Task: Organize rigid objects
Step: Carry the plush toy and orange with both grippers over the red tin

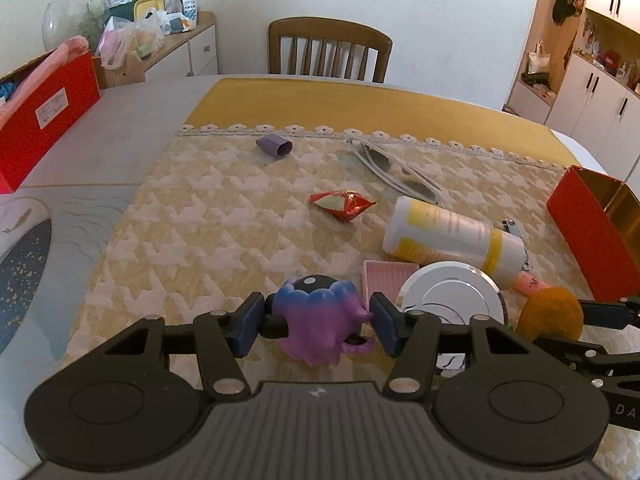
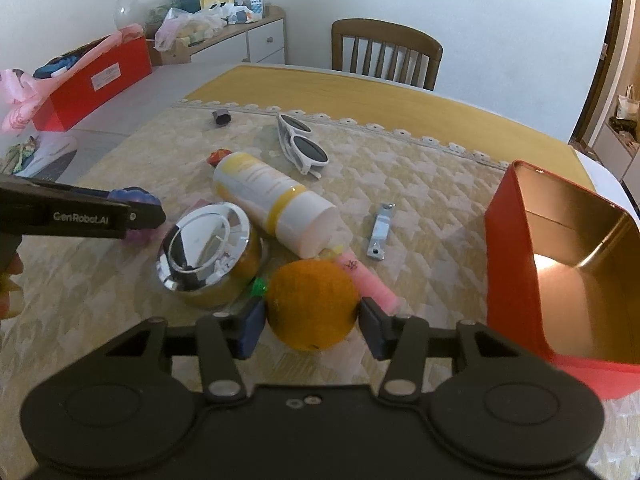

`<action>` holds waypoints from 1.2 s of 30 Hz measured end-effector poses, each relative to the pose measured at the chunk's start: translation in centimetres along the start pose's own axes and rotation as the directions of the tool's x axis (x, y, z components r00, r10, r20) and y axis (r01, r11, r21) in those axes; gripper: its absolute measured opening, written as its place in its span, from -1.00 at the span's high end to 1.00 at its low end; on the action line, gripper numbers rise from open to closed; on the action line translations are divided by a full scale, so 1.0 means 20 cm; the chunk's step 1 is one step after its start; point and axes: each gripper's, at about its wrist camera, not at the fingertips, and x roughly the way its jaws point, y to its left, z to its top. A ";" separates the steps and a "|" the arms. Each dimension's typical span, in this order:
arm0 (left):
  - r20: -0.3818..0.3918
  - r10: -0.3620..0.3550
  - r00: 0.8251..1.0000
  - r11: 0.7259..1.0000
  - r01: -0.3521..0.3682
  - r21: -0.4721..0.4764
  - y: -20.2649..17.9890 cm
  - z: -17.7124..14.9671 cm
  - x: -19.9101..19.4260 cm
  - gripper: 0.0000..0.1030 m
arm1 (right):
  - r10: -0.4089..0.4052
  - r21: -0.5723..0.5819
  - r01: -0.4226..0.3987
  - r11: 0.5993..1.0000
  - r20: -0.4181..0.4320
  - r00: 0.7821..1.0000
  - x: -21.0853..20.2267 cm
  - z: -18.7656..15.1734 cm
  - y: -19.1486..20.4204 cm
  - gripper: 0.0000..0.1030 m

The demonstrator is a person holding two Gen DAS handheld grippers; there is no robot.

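Note:
My left gripper [image 1: 316, 326] is shut on a purple-and-blue toy figure [image 1: 320, 316] just above the quilted cloth. My right gripper [image 2: 312, 320] is shut on an orange ball [image 2: 312, 304], which also shows in the left wrist view [image 1: 550, 312]. An open red tin box [image 2: 516, 264] with a gold inside stands just right of the right gripper. On the cloth lie a white-and-yellow bottle [image 2: 272, 200], a jar with a mirrored lid [image 2: 208, 248], white sunglasses [image 2: 304, 144], a pink tube [image 2: 372, 280], a nail clipper [image 2: 380, 232], a red wrapper [image 1: 342, 202] and a purple cap [image 1: 276, 146].
A pink tray [image 1: 384, 276] lies behind the toy. A large red box [image 1: 44, 116] sits on the grey table at the left. A wooden chair [image 1: 328, 48] stands at the far side. A cluttered sideboard [image 1: 176, 40] is at the back left.

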 end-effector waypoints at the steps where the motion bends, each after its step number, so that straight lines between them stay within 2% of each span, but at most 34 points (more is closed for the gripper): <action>1: 0.006 0.000 1.000 1.000 0.000 0.002 0.00 0.00 -0.01 -0.11 | -0.002 0.002 0.002 1.000 0.004 1.000 -0.01 0.00 0.00 0.04; 11: 0.045 -0.042 0.998 0.999 0.041 0.029 -0.02 0.00 -0.20 -0.11 | -0.014 0.054 0.012 0.998 0.038 0.999 -0.17 -0.03 0.01 0.08; 19: 0.067 -0.114 0.991 0.991 0.109 0.075 -0.07 0.01 -0.37 -0.11 | -0.040 0.075 0.034 0.997 0.077 0.996 -0.32 -0.07 0.03 0.09; 29: 0.085 -0.239 0.967 0.959 0.222 0.177 -0.25 0.07 -0.57 -0.11 | -0.100 0.105 0.085 0.991 0.150 0.984 -0.57 -0.06 0.01 0.09; 36: 0.089 -0.311 0.946 0.926 0.281 0.254 -0.43 0.15 -0.62 -0.11 | -0.147 0.131 0.125 0.983 0.179 0.973 -0.67 -0.03 -0.12 0.09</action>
